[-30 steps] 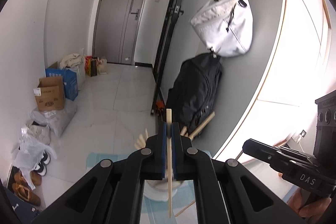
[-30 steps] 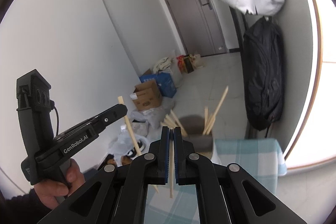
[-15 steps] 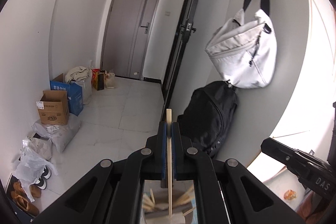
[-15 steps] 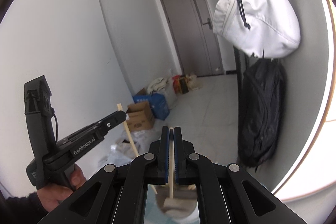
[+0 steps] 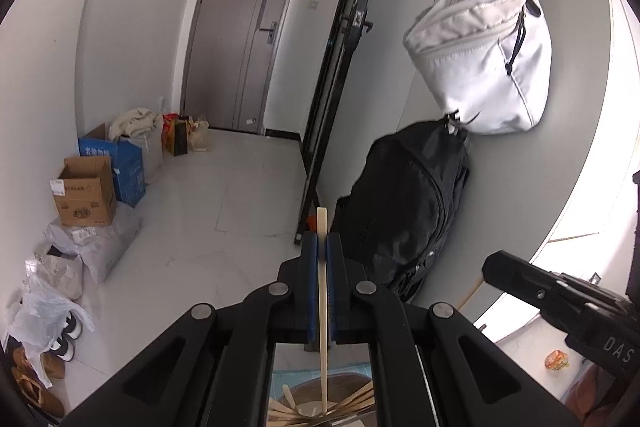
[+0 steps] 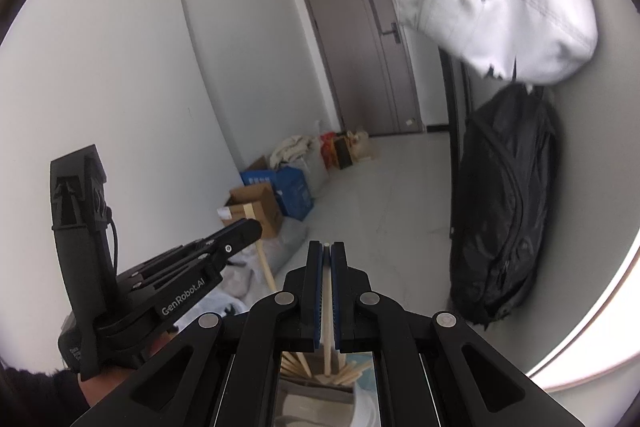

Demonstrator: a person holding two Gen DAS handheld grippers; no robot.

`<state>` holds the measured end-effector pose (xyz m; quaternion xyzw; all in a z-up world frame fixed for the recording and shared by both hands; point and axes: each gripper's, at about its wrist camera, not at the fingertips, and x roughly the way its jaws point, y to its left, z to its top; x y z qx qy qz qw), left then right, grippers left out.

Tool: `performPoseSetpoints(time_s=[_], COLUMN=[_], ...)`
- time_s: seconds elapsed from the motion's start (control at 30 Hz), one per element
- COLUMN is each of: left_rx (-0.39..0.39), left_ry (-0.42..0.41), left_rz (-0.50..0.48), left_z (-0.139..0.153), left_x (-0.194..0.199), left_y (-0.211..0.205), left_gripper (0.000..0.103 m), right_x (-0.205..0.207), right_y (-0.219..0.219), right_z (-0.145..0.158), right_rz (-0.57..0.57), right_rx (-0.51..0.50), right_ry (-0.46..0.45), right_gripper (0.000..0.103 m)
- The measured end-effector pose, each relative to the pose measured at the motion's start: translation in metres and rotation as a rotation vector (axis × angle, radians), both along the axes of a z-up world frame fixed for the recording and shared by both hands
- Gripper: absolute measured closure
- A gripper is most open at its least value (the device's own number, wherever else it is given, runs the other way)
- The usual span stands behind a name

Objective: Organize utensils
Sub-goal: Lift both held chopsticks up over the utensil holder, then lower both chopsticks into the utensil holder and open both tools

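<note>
We hold one chopstick [image 5: 322, 291] upright in the closed left hand-held gripper [image 5: 322, 247] and another chopstick [image 6: 327, 303] in the closed right hand-held gripper [image 6: 327, 251]; the holder [image 5: 320, 407] sits directly below both, at bottom centre, each stick's long axis pointing into it.

below: holder [image 5: 320, 393] crowded with sticks [image 5: 356, 401] | right: black backpack [image 5: 404, 211] near | left: open

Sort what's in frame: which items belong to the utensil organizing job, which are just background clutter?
Job items:
- left gripper, shut on a chopstick
- right gripper, shut on a second chopstick
- holder with more chopsticks

Lying about:
- white bag
- black backpack
- cardboard box
- blue box
- shoes
</note>
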<state>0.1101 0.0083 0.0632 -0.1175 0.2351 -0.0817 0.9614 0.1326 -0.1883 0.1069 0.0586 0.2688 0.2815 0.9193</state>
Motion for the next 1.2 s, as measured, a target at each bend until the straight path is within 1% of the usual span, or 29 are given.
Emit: performPoseSetpoints(time_s=[0.13, 0.3, 0.37, 0.4, 0.5, 0.63, 0.67, 0.7, 0.73, 0.8, 0.87, 0.93, 1.0, 1.03, 1.07, 1.13, 1.2], left_rx=[0.007, 0.034, 0.015, 0.008, 0.031, 0.024, 0.025, 0.022, 0.000, -0.044, -0.057, -0.065, -0.084, -0.086, -0.080, -0.082, -0.072], left_ry=[0.011, 0.020, 0.057, 0.066, 0.092, 0.149, 0.155, 0.163, 0.184, 0.252, 0.270, 0.270, 0.242, 0.233, 0.225, 0.199, 0.175], left_rz=[-0.044, -0.128, -0.202, -0.224, -0.247, -0.291, -0.289, -0.288, -0.305, -0.333, -0.323, -0.316, -0.304, -0.299, -0.280, -0.252, -0.215], left_z=[-0.004, -0.005, -0.007, -0.011, -0.014, -0.019, -0.019, -0.020, -0.021, -0.023, -0.023, -0.019, -0.012, -0.009, -0.006, -0.002, 0.001], left_x=[0.001, -0.003, -0.004, -0.005, -0.011, -0.016, -0.018, -0.018, -0.019, -0.016, -0.019, -0.025, -0.034, -0.038, -0.043, -0.052, -0.058], left_y=[-0.006, -0.011, -0.011, -0.011, -0.009, -0.008, -0.008, -0.006, -0.004, 0.000, 0.004, 0.008, 0.014, 0.015, 0.015, 0.018, 0.019], left_gripper=[0.103, 0.103, 0.102, 0.102, 0.102, 0.102, 0.101, 0.101, 0.101, 0.100, 0.100, 0.098, 0.091, 0.082, 0.068, 0.057, 0.051], right_x=[0.004, 0.003, 0.002, 0.002, -0.004, -0.010, -0.010, -0.012, -0.012, -0.017, -0.023, -0.031, -0.042, -0.046, -0.052, -0.064, -0.075], right_y=[-0.001, 0.008, 0.012, 0.013, 0.016, 0.019, 0.019, 0.019, 0.020, 0.019, 0.016, 0.011, 0.003, 0.000, -0.003, -0.011, -0.018], right_z=[-0.014, -0.028, -0.036, -0.040, -0.049, -0.065, -0.069, -0.072, -0.074, -0.074, -0.070, -0.064, -0.055, -0.052, -0.047, -0.040, -0.037], right_rz=[0.009, 0.047, 0.059, 0.064, 0.078, 0.090, 0.088, 0.089, 0.087, 0.093, 0.089, 0.094, 0.087, 0.078, 0.062, 0.052, 0.034], right_rx=[-0.005, -0.051, -0.064, -0.067, -0.084, -0.094, -0.095, -0.097, -0.097, -0.090, -0.084, -0.054, -0.015, -0.003, 0.008, 0.033, 0.046], right_ry=[0.029, 0.060, 0.082, 0.088, 0.094, 0.121, 0.127, 0.135, 0.142, 0.145, 0.126, 0.113, 0.091, 0.074, 0.051, 0.012, -0.008], right_gripper=[0.100, 0.100, 0.100, 0.100, 0.099, 0.100, 0.100, 0.100, 0.100, 0.098, 0.096, 0.095, 0.083, 0.064, 0.050, 0.048, 0.039])
